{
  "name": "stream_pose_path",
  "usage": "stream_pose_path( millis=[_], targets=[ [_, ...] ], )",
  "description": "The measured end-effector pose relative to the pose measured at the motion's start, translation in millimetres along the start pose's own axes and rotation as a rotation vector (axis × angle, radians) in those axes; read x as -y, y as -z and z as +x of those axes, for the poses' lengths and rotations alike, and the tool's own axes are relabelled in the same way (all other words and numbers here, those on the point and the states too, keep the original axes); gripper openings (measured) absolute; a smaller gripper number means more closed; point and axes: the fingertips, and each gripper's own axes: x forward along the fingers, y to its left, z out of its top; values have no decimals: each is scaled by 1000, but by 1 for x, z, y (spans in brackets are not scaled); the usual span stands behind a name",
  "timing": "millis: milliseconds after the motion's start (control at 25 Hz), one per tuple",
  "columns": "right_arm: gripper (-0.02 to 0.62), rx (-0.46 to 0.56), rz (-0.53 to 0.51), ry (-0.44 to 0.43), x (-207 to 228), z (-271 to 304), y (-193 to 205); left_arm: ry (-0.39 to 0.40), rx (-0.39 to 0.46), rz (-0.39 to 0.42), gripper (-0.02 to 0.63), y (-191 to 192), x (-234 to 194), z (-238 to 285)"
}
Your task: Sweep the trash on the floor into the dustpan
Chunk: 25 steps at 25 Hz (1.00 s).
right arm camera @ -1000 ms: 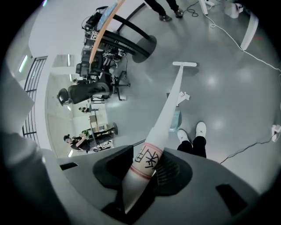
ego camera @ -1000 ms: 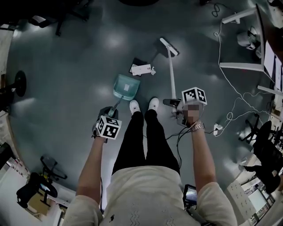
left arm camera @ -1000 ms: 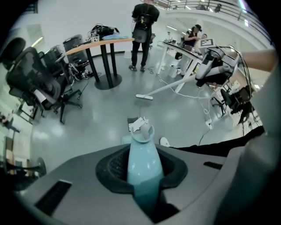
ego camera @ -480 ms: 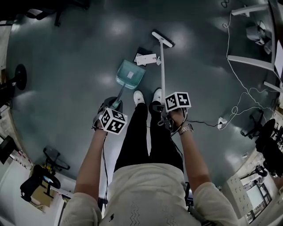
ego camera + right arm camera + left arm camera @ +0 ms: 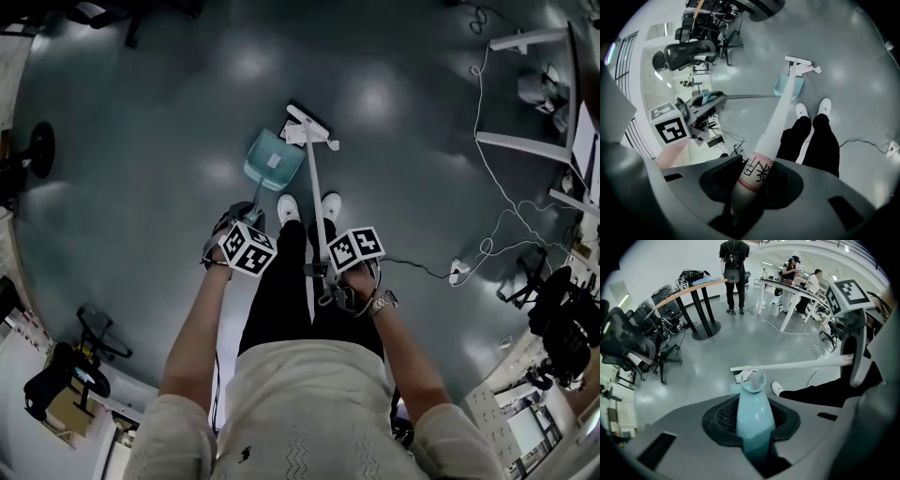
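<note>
Both claws are clamped shut: left claw (image 5: 752,437) on the dustpan (image 5: 261,172) handle, right claw (image 5: 747,187) on the broom (image 5: 784,99) pole.

Glossy grey floor (image 5: 159,112) open ahead and left of teal plastic dustpan (image 5: 274,159). White long-handled broom (image 5: 310,173) lies along its right edge. 2 white shoes (image 5: 286,208) just behind. Right: trailing white cable (image 5: 487,187), white desk legs (image 5: 525,141). Far left: black round stand base (image 5: 39,152).
</note>
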Motion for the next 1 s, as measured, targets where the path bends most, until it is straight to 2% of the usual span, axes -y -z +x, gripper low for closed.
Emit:
stream_pose_path(
  millis=[120, 240, 320, 400, 600, 760, 880, 1000],
  targets=[
    [133, -65, -25, -12, -10, 15, 29, -9, 4, 6, 92, 5, 7, 1],
    [133, -112, -69, 15, -14, 24, 52, -16, 9, 4, 92, 12, 11, 0],
    [133, -135, -97, 28, -17, 25, 62, -19, 14, -24, 92, 17, 12, 0],
    [133, -136, -98, 4, -24, 20, 65, -22, 23, -58, 92, 20, 8, -3],
    [133, -61, -49, -99, -46, -5, 57, -21, 55, -73, 92, 39, 4, -6],
    [133, 15, -49, -104, -42, -33, 53, -27, 83, -67, 92, 49, 5, -10],
    [133, 87, -36, -93, -31, -55, 45, -23, 98, -2, 92, 50, 8, -13],
    [133, 178, 13, -112, -19, -79, 25, 0, 120, 105, 92, 47, 6, -15]
  ],
)
